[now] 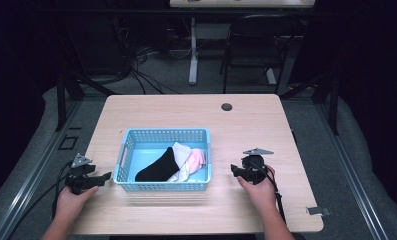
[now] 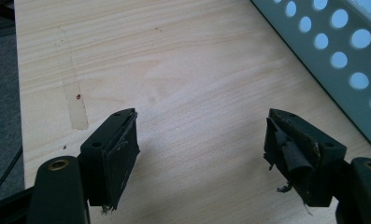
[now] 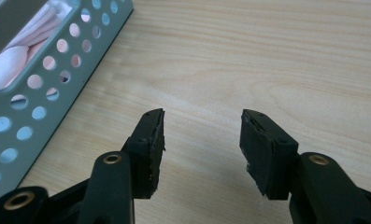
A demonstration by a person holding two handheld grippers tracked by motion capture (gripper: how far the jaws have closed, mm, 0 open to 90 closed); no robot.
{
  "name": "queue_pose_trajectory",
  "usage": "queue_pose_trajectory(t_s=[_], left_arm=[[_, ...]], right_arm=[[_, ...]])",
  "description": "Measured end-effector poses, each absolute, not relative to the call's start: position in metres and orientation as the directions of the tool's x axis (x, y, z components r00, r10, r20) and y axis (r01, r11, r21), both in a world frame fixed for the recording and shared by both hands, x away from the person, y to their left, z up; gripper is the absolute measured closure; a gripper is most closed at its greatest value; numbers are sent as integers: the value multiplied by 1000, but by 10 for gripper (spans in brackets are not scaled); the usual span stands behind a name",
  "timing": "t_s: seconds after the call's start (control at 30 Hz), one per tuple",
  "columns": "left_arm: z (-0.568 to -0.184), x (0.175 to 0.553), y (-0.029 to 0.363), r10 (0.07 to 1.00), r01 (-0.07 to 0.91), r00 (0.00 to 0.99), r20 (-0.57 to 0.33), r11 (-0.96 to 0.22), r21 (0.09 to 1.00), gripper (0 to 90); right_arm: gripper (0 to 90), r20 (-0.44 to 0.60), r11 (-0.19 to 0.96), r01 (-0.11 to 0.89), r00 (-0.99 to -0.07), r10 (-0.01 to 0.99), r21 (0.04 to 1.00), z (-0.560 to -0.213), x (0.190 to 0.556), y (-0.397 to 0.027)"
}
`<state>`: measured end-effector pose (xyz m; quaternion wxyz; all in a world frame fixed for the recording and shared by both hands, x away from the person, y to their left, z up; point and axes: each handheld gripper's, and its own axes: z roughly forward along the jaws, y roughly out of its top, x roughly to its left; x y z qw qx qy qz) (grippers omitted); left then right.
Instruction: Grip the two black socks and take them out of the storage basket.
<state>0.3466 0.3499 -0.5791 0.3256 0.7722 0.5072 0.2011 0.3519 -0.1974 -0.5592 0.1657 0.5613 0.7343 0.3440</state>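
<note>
A light blue perforated basket (image 1: 126,152) sits in the middle of the wooden table (image 1: 186,110). Inside it lie a black sock (image 1: 158,167), a white one (image 1: 182,161) and a pink one (image 1: 198,158). My left gripper (image 1: 102,178) rests low over the table just left of the basket, open, nothing between its jaws (image 2: 202,140); the basket wall (image 2: 332,60) runs along its right side. My right gripper (image 1: 234,171) hovers right of the basket, open and empty (image 3: 203,133), with the basket wall (image 3: 43,84) and pink fabric (image 3: 15,60) at its upper left.
A round cable hole (image 1: 227,107) lies near the table's far edge. A small grey clip (image 1: 318,211) sits at the front right corner. Behind the table stand a black folding chair (image 1: 256,45) and another desk's leg (image 1: 193,55), with cables on the floor.
</note>
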Motion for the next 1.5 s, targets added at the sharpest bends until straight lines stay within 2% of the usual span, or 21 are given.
queue_pose_trajectory(t_s=[0.83, 1.1, 1.4, 1.5], left_arm=[[-579, 345, 351, 916, 656, 400, -21, -270, 704, 259], [-579, 337, 356, 921, 657, 389, -13, -268, 705, 259], [-579, 332, 359, 924, 657, 382, -14, -260, 707, 259], [-578, 333, 360, 924, 656, 381, -17, -258, 709, 259]], right_arm=[[508, 157, 125, 711, -318, 935, 692, -558, 351, -193], [527, 191, 86, 674, -327, 926, 734, -524, 349, -182], [530, 207, 130, 635, -428, 880, 762, -478, 362, -148], [529, 206, 161, 637, -461, 863, 754, -473, 368, -136]])
